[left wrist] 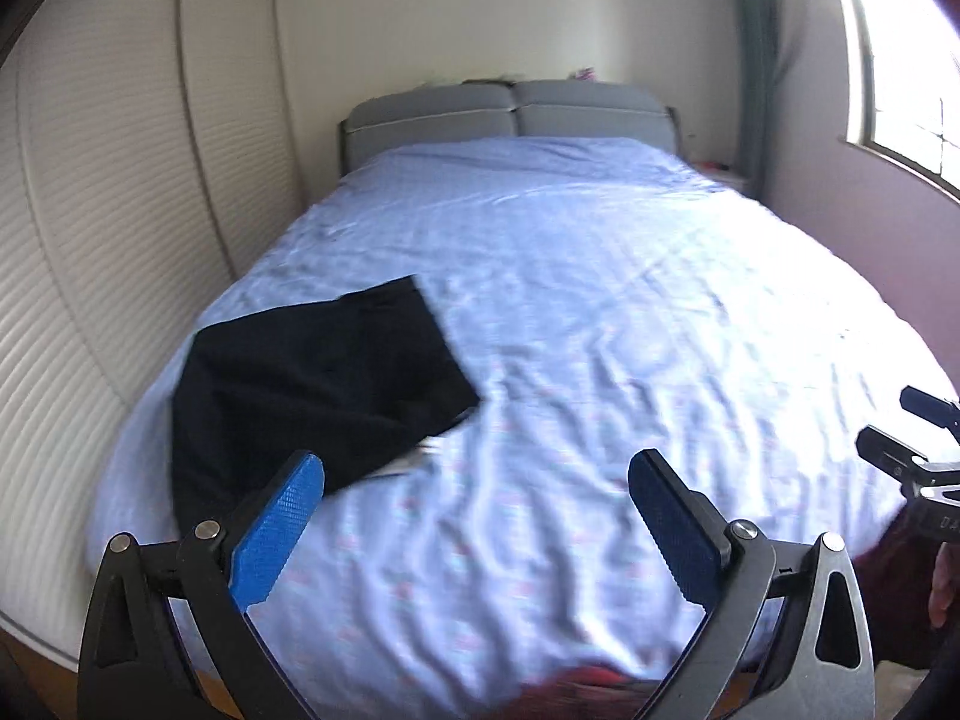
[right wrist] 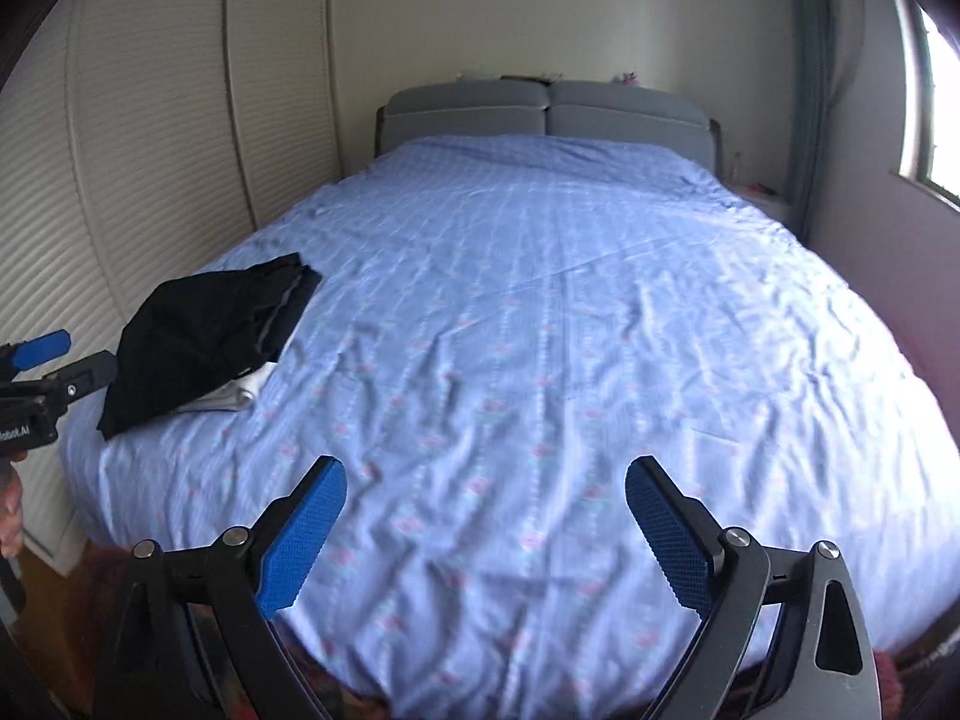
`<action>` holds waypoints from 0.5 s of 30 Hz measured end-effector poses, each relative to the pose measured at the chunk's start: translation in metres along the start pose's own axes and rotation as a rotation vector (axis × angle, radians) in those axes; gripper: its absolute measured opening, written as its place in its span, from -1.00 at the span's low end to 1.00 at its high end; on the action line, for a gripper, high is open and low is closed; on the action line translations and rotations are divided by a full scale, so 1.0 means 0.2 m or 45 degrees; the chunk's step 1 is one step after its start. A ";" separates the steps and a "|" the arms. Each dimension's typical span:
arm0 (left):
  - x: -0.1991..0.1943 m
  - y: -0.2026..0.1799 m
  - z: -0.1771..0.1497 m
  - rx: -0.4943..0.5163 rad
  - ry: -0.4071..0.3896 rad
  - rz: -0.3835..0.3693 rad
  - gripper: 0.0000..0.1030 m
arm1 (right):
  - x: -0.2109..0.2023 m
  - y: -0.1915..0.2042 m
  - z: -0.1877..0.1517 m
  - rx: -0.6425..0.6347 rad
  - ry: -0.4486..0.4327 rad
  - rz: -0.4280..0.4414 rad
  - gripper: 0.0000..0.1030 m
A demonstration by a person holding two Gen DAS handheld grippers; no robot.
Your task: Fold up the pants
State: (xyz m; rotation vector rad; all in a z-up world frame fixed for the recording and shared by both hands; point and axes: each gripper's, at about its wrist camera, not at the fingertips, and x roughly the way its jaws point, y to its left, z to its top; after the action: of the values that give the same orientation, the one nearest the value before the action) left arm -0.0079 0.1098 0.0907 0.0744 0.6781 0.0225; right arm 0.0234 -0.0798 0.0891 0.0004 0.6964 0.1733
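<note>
Between the left gripper's (left wrist: 477, 516) blue fingers (left wrist: 279, 534) only bedsheet shows; jaws spread wide, nothing held. Right gripper (right wrist: 486, 525) same: fingers (right wrist: 306, 531) wide apart, empty, over bare sheet. Both hover above the foot end of the bed (right wrist: 540, 300), pointing down toward the headboard (right wrist: 546, 105).

Pants (left wrist: 312, 384), black and bunched into a rough slab, lie on the bed ahead and to the left of the left gripper's fingers, just past its left finger, toward the shuttered closet doors (left wrist: 90, 300). From the right gripper's view the pants (right wrist: 204, 336) sit well off to the left, by the bed's closet-side edge, with a pale layer peeking out beneath on the near side. Long axis looks to run diagonally, from near the foot corner up toward the headboard.

Left gripper is clearly nearer; right must cross leftward to reach. Pants look partly folded already, hard to tell how neatly.
</note>
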 end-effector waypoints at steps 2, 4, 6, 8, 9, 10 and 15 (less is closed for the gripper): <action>-0.06 -0.12 -0.02 -0.009 -0.021 -0.034 1.00 | -0.09 -0.07 -0.04 -0.012 -0.042 -0.047 0.85; -0.10 -0.20 -0.03 -0.029 -0.024 -0.070 1.00 | -0.16 -0.13 -0.06 -0.017 -0.082 -0.081 0.85; -0.13 -0.29 -0.05 -0.037 -0.023 -0.113 1.00 | -0.23 -0.19 -0.09 -0.022 -0.117 -0.105 0.85; -0.15 -0.34 -0.07 -0.068 -0.044 -0.119 1.00 | -0.28 -0.25 -0.12 -0.036 -0.163 -0.130 0.85; -0.16 -0.36 -0.08 -0.076 -0.056 -0.119 1.00 | -0.30 -0.28 -0.14 -0.039 -0.177 -0.157 0.85; -0.16 -0.39 -0.10 -0.086 -0.073 -0.108 1.00 | -0.31 -0.30 -0.15 -0.035 -0.190 -0.169 0.86; -0.15 -0.41 -0.17 -0.161 -0.084 -0.089 1.00 | -0.35 -0.45 -0.25 0.044 -0.225 -0.224 0.86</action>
State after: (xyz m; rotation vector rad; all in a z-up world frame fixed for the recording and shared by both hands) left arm -0.0534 0.0285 0.0773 -0.0702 0.6117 -0.0046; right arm -0.0477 -0.1817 0.0907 -0.0126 0.5200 -0.0079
